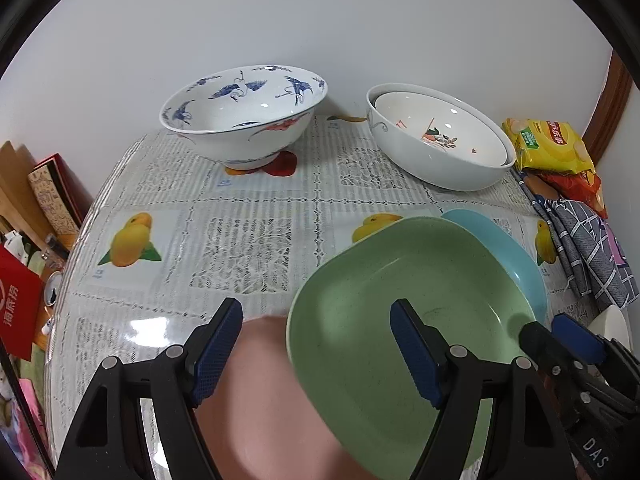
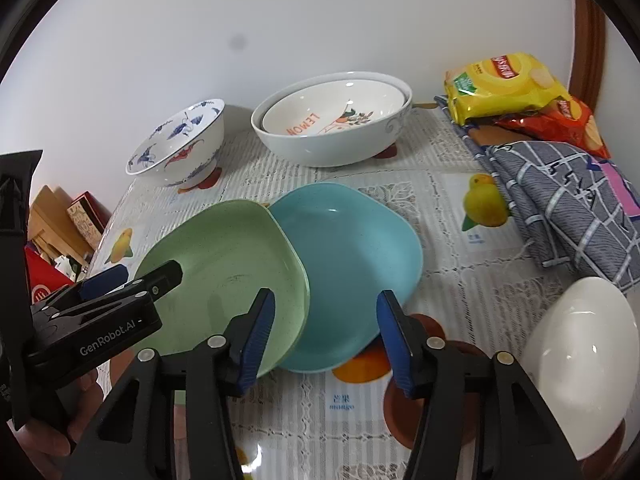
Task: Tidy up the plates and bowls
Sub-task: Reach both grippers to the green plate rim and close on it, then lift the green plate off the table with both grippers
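Observation:
A green plate [image 1: 400, 300] [image 2: 224, 264] lies tilted, its right edge resting on a blue plate [image 2: 352, 264] [image 1: 500, 248]. A pink plate [image 1: 272, 400] lies under its left side. My left gripper [image 1: 316, 356] [image 2: 132, 276] is open, one finger over the green plate's inside and one over the pink plate. My right gripper [image 2: 326, 336] [image 1: 560, 332] is open just above the near edges of the green and blue plates. A crane-pattern bowl [image 1: 244, 116] [image 2: 180, 144] and two nested white bowls [image 1: 440, 136] [image 2: 332, 120] stand at the back.
A white plate or bowl [image 2: 580, 360] sits at the right near edge. A checked grey cloth [image 2: 560, 208] and snack bags [image 2: 504, 84] lie at the right back. Boxes [image 1: 48, 196] stand beyond the table's left edge. The wall is close behind the bowls.

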### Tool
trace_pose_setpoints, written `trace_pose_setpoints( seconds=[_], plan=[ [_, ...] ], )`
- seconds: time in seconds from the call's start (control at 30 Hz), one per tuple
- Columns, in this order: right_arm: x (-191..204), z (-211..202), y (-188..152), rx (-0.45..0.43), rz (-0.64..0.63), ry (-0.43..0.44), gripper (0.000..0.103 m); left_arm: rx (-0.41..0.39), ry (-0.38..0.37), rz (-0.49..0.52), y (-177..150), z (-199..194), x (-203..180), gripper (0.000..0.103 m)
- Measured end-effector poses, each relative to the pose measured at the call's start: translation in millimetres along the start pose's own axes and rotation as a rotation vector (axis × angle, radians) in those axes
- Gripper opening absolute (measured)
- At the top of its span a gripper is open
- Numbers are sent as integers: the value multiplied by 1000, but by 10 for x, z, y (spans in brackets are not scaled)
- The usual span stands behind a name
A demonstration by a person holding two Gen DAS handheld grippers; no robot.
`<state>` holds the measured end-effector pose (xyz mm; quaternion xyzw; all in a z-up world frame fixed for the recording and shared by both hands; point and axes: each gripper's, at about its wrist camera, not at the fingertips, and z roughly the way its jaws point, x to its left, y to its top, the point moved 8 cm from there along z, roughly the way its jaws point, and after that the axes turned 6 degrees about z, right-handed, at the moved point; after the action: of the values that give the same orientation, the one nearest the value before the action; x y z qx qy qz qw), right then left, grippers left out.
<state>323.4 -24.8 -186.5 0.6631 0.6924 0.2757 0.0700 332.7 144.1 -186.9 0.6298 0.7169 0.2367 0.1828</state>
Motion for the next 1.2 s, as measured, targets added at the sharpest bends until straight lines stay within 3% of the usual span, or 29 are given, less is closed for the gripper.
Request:
trace_pose_setpoints(
  seconds=[0.17, 0.3, 0.47, 0.57, 0.63, 0.83, 1.2],
  plan=[
    [24, 126, 21, 13, -2, 13, 47, 12, -11, -9, -5, 84, 18, 69],
    [58, 185, 6, 19, -8, 21, 42, 28, -26, -8, -25, 158, 14, 53],
    [94, 260, -35, 45, -13, 31, 21, 12, -37, -15, -25, 169, -3, 31],
    [100, 295, -54, 52, -11, 37, 11, 12, -40, -12, -31, 147, -18, 25],
    [85, 281, -48, 37, -1, 28, 10, 15, -50, -11, -35, 128, -24, 21],
    [47, 161, -41, 23, 27, 34, 10, -8, -47, -6, -33, -80, -63, 19],
    [68, -456, -50, -51, 24, 39, 10, -61, -64, -15, -60, -686, -150, 19]
  ],
)
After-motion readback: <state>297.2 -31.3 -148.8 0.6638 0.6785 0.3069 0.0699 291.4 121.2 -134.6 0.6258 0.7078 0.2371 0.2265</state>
